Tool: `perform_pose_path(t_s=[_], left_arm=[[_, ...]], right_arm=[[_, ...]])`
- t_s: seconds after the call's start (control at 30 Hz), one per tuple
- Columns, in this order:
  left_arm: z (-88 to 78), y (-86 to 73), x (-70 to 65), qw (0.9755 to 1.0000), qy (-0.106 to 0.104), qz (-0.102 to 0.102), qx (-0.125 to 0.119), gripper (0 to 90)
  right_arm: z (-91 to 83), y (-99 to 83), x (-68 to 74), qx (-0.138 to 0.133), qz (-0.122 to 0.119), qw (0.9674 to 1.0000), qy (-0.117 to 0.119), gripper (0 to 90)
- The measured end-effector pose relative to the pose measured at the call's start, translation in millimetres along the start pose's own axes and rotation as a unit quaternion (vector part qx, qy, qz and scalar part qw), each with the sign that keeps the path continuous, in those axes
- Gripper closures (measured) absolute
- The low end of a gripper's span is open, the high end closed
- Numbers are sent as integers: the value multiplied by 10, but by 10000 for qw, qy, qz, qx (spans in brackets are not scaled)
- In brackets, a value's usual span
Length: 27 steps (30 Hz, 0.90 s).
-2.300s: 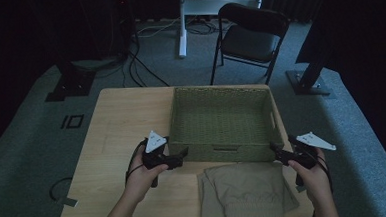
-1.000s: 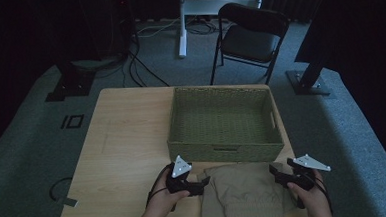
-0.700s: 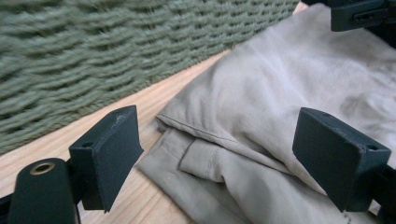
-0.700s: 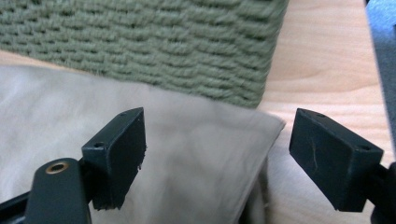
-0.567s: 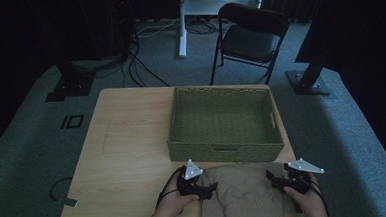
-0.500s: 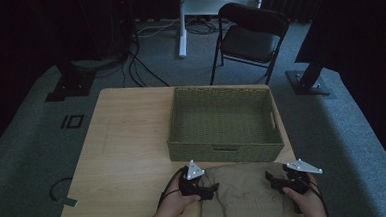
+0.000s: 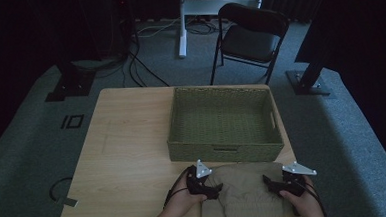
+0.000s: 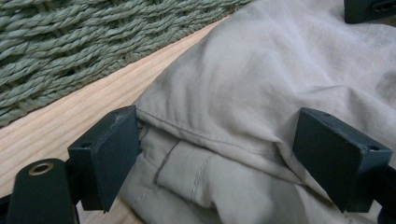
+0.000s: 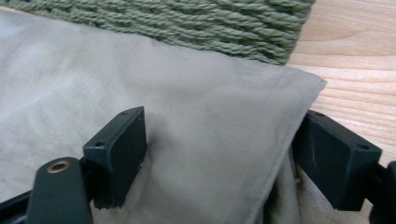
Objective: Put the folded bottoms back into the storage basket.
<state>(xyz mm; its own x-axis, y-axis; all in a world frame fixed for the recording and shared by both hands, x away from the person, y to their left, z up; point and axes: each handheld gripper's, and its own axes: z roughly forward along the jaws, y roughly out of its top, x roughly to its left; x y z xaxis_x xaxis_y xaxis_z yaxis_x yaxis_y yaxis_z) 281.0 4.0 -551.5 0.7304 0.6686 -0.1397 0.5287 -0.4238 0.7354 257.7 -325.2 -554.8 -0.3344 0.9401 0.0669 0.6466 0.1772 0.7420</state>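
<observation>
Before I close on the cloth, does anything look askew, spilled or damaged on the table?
Nothing stands out. The beige folded garment lies flat before the empty woven basket, only softly rumpled at its left edge, with both grippers open around its corners.

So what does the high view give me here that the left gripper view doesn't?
High view: the whole wooden table, the inside of the woven basket, a folding chair behind it, and both hands, with the right gripper at the cloth's right edge.

Left gripper view: a stitched seam and folded layers of the beige cloth lying between the left gripper's open jaws.

Both: the cloth beside the basket's wall, on the tabletop.
</observation>
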Motion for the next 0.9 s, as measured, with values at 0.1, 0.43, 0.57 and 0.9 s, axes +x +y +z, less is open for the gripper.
perform_pose_path(t_s=[0.1, 0.43, 0.57, 0.9], left_arm=[[23, 18, -13, 10000, 68, -42, -5, 150], [59, 39, -90, 9987, 334, 382, 98, 205], [56, 43, -94, 9986, 264, 460, 31, 461], [8, 49, -26, 9998, -181, 89, -7, 774]], right_arm=[[-5, -3, 9, -15, -49, 10000, 58, 228], [-53, -45, 119, -153, -163, 9992, 319, 592], [-60, -53, 186, -199, -334, 9987, 342, 689], [-73, 31, 267, -24, -386, 9987, 335, 767]])
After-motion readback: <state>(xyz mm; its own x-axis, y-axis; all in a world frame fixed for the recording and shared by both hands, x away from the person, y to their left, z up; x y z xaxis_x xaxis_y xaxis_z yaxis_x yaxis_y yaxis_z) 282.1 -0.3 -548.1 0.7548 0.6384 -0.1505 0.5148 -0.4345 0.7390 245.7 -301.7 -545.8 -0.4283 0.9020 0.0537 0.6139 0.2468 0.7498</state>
